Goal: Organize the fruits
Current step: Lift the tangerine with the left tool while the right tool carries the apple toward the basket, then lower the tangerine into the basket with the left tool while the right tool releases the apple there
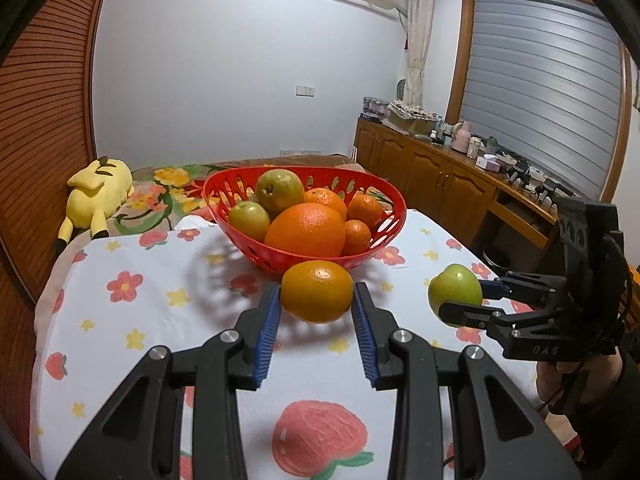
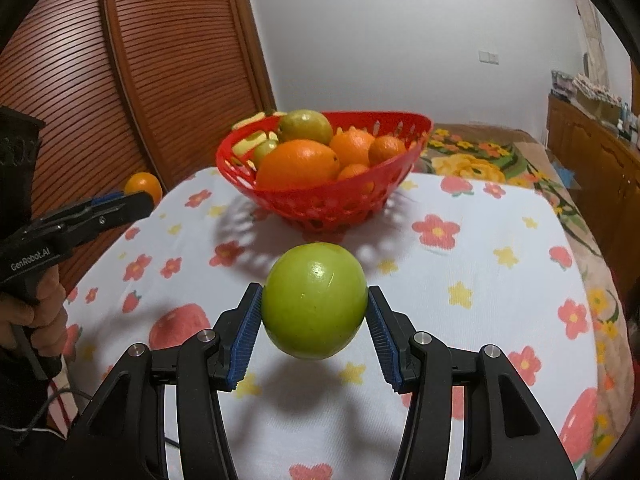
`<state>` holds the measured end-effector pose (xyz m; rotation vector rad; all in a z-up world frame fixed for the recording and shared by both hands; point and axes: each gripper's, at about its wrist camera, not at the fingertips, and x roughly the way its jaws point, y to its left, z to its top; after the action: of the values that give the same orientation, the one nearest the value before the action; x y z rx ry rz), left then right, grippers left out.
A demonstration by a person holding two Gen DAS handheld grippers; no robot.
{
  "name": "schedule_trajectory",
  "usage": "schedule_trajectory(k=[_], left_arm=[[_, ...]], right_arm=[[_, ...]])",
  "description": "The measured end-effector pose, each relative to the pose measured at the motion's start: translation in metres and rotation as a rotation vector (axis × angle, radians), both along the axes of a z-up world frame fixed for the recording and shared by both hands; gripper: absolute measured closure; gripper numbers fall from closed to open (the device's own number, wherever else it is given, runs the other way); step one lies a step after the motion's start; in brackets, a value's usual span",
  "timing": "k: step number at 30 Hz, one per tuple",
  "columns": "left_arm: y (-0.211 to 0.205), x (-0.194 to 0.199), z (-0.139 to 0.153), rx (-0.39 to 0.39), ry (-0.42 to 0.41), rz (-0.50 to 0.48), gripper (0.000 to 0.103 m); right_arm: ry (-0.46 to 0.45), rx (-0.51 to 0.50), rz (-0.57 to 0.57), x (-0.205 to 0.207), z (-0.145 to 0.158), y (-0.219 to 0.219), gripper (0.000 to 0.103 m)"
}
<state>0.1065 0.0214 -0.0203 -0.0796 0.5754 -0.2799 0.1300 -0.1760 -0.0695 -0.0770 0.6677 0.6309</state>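
My left gripper (image 1: pixel 316 296) is shut on an orange (image 1: pixel 317 291), held in the air in front of a red slotted basket (image 1: pixel 384 236). Several oranges and green apples fill that basket. My right gripper (image 2: pixel 315 304) is shut on a green apple (image 2: pixel 315 300), lifted above the flowered tablecloth (image 2: pixel 460 280); its shadow lies on the cloth below. In the left wrist view the right gripper (image 1: pixel 460 300) with the green apple (image 1: pixel 455 290) hangs to the right of the basket. In the right wrist view the left gripper (image 2: pixel 142 196) carries the orange (image 2: pixel 143 186) at the far left, beside the red basket (image 2: pixel 332 200).
A yellow plush toy (image 1: pixel 98 196) lies on the floral bedding behind the table at the left. A wooden slatted door (image 2: pixel 140 80) stands at the left. Wooden cabinets (image 1: pixel 440 188) with cluttered tops run along the right. A person's hand (image 2: pixel 36 316) holds the left gripper's handle.
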Motion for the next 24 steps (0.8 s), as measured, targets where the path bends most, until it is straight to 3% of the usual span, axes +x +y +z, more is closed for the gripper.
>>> schedule_trajectory(k=[13, 24], left_arm=[[0.001, 0.035, 0.009, 0.005, -0.003, 0.003, 0.069], [0.004, 0.08, 0.016, 0.015, 0.026, 0.012, 0.069]], right_arm=[[-0.061, 0.016, 0.007, 0.036, 0.036, 0.007, 0.05], [-0.036, 0.004, 0.036, 0.082, 0.042, 0.025, 0.05]])
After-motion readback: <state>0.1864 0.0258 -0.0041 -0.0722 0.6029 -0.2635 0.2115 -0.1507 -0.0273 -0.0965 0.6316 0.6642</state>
